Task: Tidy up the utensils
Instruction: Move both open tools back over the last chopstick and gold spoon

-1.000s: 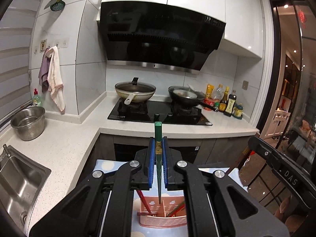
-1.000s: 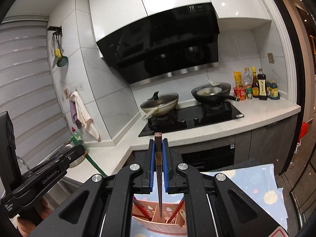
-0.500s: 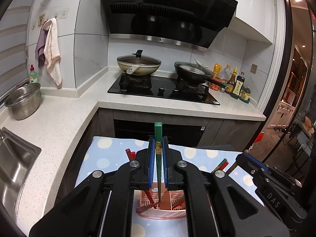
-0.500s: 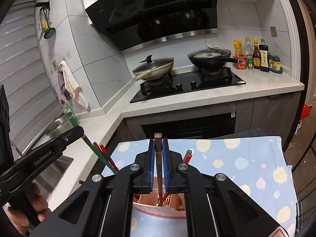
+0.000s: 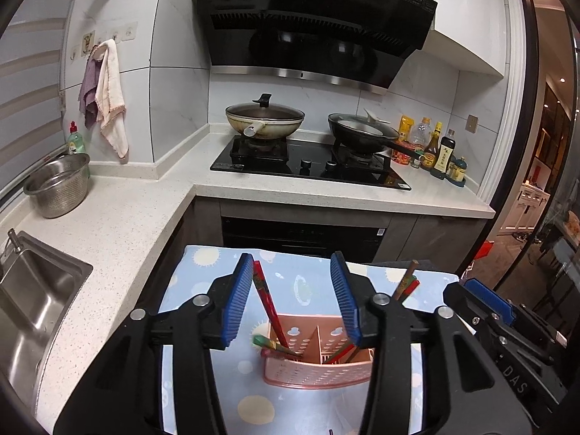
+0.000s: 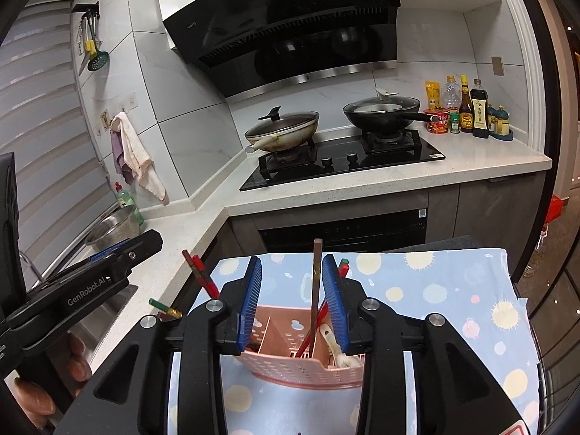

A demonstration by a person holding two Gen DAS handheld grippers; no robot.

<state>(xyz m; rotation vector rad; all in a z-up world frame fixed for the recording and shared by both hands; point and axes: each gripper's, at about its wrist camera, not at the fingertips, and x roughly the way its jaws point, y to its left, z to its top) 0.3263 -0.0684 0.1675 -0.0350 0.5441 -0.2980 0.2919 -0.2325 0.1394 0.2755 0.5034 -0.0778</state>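
A pink perforated utensil holder (image 5: 319, 364) (image 6: 290, 355) stands on a blue dotted cloth (image 5: 301, 286) (image 6: 435, 290). Several red, green and brown chopsticks lean in its compartments. My left gripper (image 5: 291, 299) is open just above the holder; a red chopstick (image 5: 266, 301) leans beside its left finger and a green-tipped chopstick (image 5: 275, 345) lies across the holder's left rim. My right gripper (image 6: 291, 301) is open above the holder; a brown chopstick (image 6: 315, 290) stands free between its fingers, its lower end in the holder. A white spoon (image 6: 335, 348) lies in the right compartment.
White counter (image 5: 119, 217) wraps left and behind, with a sink (image 5: 32, 290), a steel colander (image 5: 58, 185), a black hob with two pans (image 5: 308, 159) and sauce bottles (image 5: 435, 152). The left gripper shows at the right view's left edge (image 6: 90, 275).
Both grippers have opened and let go of their chopsticks: the green one has dropped onto the holder's left rim, the brown one stands in the holder. Both views tilted down toward the holder.
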